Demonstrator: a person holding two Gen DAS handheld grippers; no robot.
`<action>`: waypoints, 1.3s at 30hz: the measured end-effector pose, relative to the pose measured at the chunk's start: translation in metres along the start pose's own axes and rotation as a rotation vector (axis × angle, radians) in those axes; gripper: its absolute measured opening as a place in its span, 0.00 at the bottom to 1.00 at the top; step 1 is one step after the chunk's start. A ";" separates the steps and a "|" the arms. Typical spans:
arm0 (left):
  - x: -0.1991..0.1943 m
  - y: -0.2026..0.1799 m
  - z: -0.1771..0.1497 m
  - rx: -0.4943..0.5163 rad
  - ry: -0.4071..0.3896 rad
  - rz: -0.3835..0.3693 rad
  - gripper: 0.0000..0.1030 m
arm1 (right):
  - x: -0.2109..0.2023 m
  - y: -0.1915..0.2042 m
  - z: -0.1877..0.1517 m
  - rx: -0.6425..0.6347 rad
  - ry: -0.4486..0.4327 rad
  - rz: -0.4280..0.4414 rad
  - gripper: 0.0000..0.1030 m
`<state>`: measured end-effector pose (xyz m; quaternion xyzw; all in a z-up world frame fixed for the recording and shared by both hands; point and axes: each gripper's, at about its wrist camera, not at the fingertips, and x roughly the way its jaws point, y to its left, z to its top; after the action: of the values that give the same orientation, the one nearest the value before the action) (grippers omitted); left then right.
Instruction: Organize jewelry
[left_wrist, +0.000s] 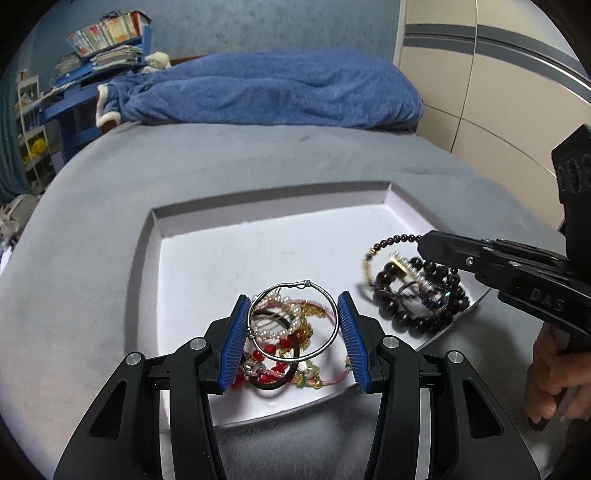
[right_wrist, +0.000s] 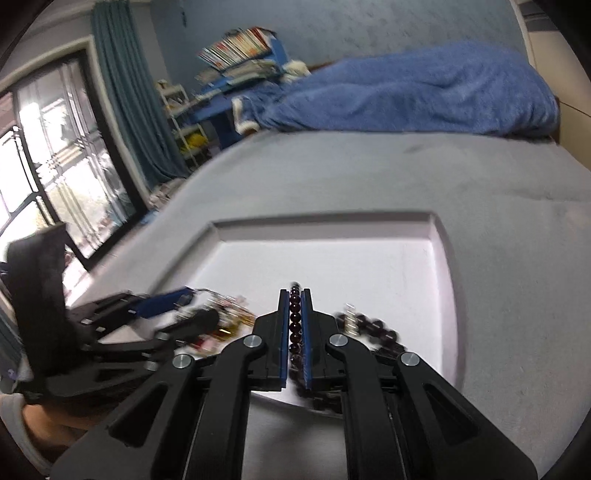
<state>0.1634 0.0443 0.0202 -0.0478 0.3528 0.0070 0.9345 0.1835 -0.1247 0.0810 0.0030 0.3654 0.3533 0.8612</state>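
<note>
A shallow white cardboard tray (left_wrist: 207, 266) sits on a soft grey bed cover (left_wrist: 110, 221). The jewelry is all in the near part of this tray.

On the left side, the left gripper (left_wrist: 293, 334) hangs low over a tangled pile of jewelry (left_wrist: 284, 354). Its two blue ribbed pads (left_wrist: 233, 343) are wide apart. They hold nothing. Between them lies a thin round silver wire bangle (left_wrist: 293, 321). It rests on top of the pile and looks very close to both pads, but I cannot tell if it touches them. Under the bangle are red beads, small white pearls, gold chain bits, pink threads and a black elastic band, all mixed up.

To the right of that pile is a heap of big dark purple round bead bracelets (left_wrist: 417, 295) with a small sparkly silver clip on top. It sits near the right edge of the tray.

Farther right, the right gripper (right_wrist: 295, 332) comes in from the side. Its pads are squeezed together on a string of small dark purple beads (right_wrist: 294, 325). The string runs straight down the thin gap between the pads. In the left view, that small bead string (left_wrist: 391, 243) curves up from the big bead heap to the gripper tip, so part of it is lifted off the tray.

At the far right, a bare hand (left_wrist: 550, 373) holds the right gripper's handle.

Behind the tray lies a fluffy blue blanket (left_wrist: 273, 92).
</note>
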 end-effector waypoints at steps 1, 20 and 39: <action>0.002 0.000 -0.001 0.000 0.004 -0.001 0.48 | 0.001 -0.004 -0.002 0.005 0.006 -0.012 0.06; -0.039 0.006 -0.015 -0.050 -0.127 0.005 0.93 | -0.035 -0.001 -0.028 -0.075 -0.055 -0.062 0.68; -0.099 -0.011 -0.067 -0.020 -0.238 0.055 0.95 | -0.084 0.013 -0.074 -0.104 -0.133 -0.085 0.95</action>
<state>0.0457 0.0294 0.0361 -0.0460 0.2404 0.0417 0.9687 0.0885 -0.1848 0.0825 -0.0338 0.2882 0.3338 0.8969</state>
